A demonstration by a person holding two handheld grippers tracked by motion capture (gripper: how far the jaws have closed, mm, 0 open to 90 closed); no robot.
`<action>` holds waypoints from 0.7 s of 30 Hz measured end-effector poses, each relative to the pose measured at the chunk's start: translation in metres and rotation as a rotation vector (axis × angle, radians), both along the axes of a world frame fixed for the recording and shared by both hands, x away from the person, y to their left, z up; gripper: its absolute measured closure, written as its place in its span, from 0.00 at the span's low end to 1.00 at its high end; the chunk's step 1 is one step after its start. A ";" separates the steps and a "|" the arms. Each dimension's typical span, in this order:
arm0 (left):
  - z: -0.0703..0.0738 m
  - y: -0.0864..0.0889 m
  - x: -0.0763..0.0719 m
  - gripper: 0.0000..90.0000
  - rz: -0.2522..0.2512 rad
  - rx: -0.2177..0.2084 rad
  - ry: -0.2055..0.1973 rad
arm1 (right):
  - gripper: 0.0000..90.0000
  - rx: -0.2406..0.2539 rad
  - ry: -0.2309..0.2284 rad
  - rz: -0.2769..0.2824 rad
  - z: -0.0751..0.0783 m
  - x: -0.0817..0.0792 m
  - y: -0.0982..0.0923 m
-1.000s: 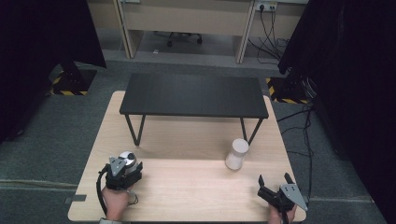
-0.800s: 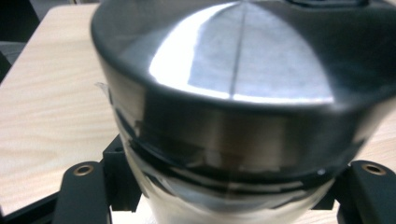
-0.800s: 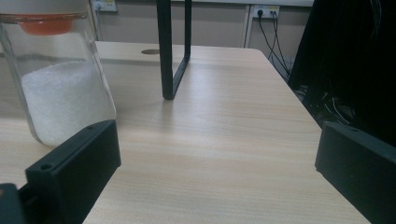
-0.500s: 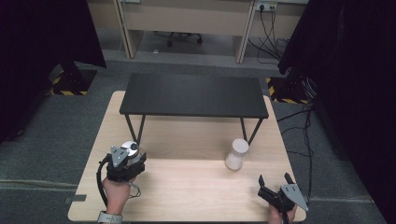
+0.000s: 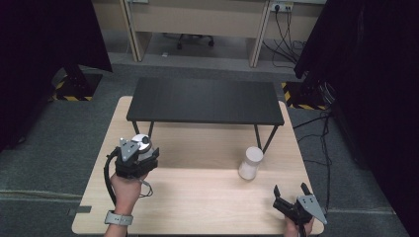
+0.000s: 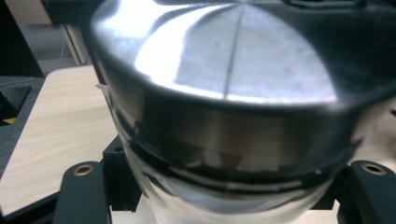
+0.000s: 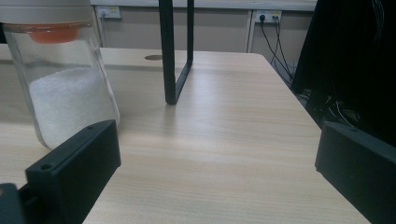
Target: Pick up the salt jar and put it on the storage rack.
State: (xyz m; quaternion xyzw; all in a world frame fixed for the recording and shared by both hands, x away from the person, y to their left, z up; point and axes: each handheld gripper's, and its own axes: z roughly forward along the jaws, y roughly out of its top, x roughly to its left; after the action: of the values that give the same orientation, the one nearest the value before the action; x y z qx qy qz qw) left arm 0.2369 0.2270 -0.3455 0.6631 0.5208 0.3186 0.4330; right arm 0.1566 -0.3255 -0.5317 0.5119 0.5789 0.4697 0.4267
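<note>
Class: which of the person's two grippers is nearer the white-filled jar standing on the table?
Right. The right gripper sits just in front of the jar, to its right; the left gripper is across the table.

Item: jar [image 5: 143, 143] with a shiny silver metal lid, clear glass body below a dark band. Upright, clamped between my left jaws, lifted clear of the table's near-left part, just in front of the black shelf's left leg. Contents not discernible.

Jar [image 6: 224, 107] bottom cut off, perhaps blurred
</note>
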 end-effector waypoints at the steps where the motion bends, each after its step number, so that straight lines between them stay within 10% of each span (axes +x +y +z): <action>1: 0.004 -0.001 0.001 0.34 0.000 0.001 -0.003 | 0.00 0.000 0.000 0.001 0.000 0.000 0.000; 21: 0.057 -0.016 0.025 0.34 -0.018 0.010 -0.068 | 0.00 0.009 -0.007 0.002 -0.001 0.000 -0.001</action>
State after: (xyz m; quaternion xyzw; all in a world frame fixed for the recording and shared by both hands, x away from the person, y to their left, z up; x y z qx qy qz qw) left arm 0.2619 0.2113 -0.2886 0.6586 0.4986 0.3395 0.4500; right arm 0.1564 -0.3263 -0.5327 0.5117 0.5758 0.4745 0.4259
